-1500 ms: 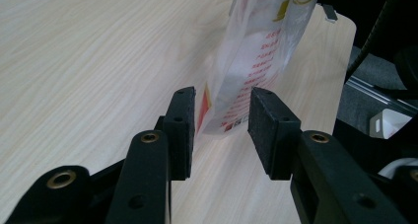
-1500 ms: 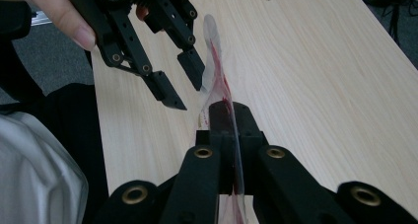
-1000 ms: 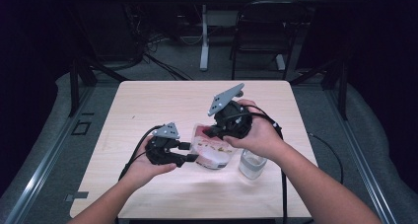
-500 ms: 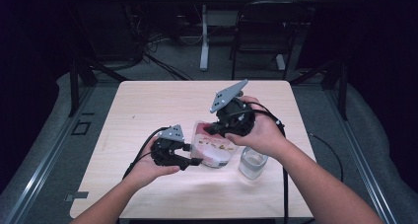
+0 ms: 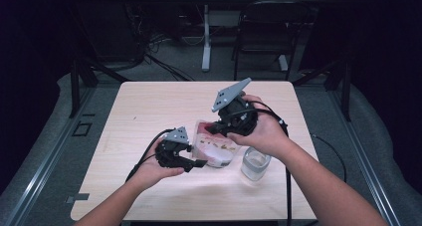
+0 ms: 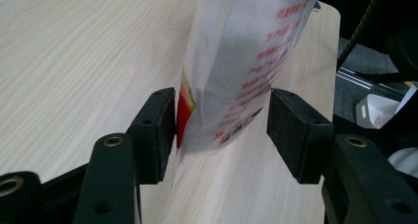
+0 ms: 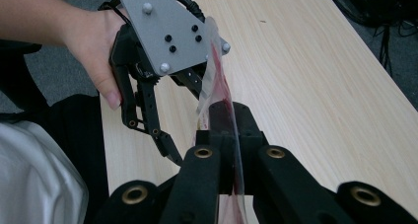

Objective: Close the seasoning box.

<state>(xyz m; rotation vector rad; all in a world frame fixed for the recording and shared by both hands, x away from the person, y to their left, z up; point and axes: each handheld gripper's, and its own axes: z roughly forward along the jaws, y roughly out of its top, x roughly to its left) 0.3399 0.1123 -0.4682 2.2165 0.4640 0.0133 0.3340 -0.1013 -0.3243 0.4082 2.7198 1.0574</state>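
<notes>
Hanging between the two grippers above the middle of the pale wooden table [image 5: 149, 111], the clear plastic pouch with red print [image 5: 213, 146] is held off the surface by its upper edge. In the right gripper view that thin edge [image 7: 223, 93] runs straight into the pressed-together jaws of the right gripper [image 7: 230, 135], which pinch it firmly. The left gripper [image 6: 222, 130] has its jaws spread wide around the pouch's lower corner [image 6: 231, 81]; they have just been opening, and the bag sits between them. One pad [image 6: 157, 130] looks to be against the red-printed side, while the other pad [image 6: 296, 130] stands clear of the film. From the high view, the left gripper [image 5: 191, 162] sits at the pouch's near left end, and the right gripper [image 5: 219, 129] at its far end. A small clear glass of water [image 5: 256, 164] stands on the table just beside the pouch, under the person's right hand [image 5: 266, 134].
</notes>
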